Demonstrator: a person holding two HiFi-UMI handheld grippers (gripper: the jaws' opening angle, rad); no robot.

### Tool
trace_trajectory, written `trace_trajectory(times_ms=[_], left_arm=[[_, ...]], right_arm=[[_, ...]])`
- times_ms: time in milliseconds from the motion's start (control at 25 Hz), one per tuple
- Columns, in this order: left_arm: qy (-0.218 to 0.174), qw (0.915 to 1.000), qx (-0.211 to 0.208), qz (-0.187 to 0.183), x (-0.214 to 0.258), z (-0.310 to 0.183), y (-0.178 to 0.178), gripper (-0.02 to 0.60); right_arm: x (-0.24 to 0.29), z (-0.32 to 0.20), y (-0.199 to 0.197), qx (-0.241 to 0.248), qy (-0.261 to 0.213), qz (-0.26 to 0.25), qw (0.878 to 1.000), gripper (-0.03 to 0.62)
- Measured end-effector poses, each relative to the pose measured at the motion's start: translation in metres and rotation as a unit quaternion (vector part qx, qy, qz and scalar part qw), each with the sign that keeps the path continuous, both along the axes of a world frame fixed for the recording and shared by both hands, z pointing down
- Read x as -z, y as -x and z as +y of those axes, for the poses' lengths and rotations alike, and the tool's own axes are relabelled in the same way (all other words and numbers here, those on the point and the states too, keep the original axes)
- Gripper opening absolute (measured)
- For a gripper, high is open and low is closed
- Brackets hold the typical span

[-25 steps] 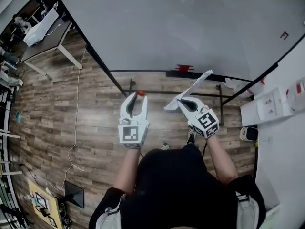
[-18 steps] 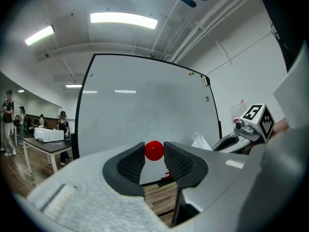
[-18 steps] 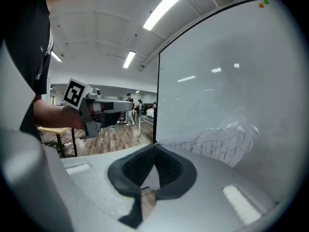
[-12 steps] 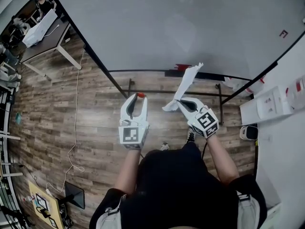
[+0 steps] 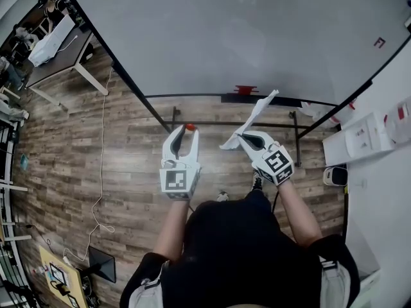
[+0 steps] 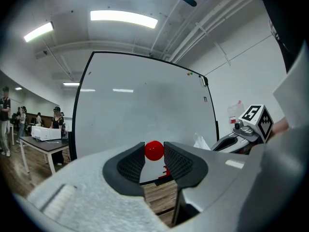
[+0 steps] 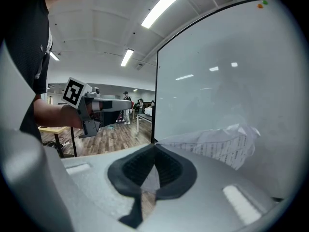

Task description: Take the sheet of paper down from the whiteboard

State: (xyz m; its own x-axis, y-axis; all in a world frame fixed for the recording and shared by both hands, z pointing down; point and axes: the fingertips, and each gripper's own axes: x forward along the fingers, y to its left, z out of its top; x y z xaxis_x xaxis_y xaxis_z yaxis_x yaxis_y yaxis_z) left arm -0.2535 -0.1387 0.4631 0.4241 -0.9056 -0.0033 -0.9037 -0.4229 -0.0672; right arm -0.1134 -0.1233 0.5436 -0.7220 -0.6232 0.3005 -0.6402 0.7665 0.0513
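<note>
The whiteboard (image 5: 244, 37) fills the upper half of the head view; no paper hangs on it. A crumpled white sheet of paper (image 5: 253, 117) sticks up from my right gripper (image 5: 239, 137), which is shut on its lower edge, off the board. In the right gripper view the sheet (image 7: 219, 144) bulges past the closed jaws (image 7: 153, 151). My left gripper (image 5: 183, 130) is held beside it, shut on a small red ball-shaped magnet (image 5: 190, 126), which shows between the pads (image 6: 154, 151) in the left gripper view.
A red clip (image 5: 246, 90) sits on the board's tray (image 5: 263, 99). The board's dark frame legs (image 5: 138, 95) stand on the wooden floor. White boxes (image 5: 366, 140) are at the right; a table (image 5: 61, 43) stands far left, and a cable (image 5: 103, 146) runs over the floor.
The paper's free end swung left and back to the right while the right gripper kept hold of it. Both grippers stayed in nearly the same place.
</note>
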Motion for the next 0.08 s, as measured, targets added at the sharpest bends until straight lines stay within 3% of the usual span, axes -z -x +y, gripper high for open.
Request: trace_trajectory(times_ms=[80], left_arm=[[0.0,1.0,-0.001,-0.001,0.0,0.0005,0.0018,0.132]], right_arm=[[0.0015,-0.0021,0.0003,-0.007,0.0,-0.002,1.0,0.004]])
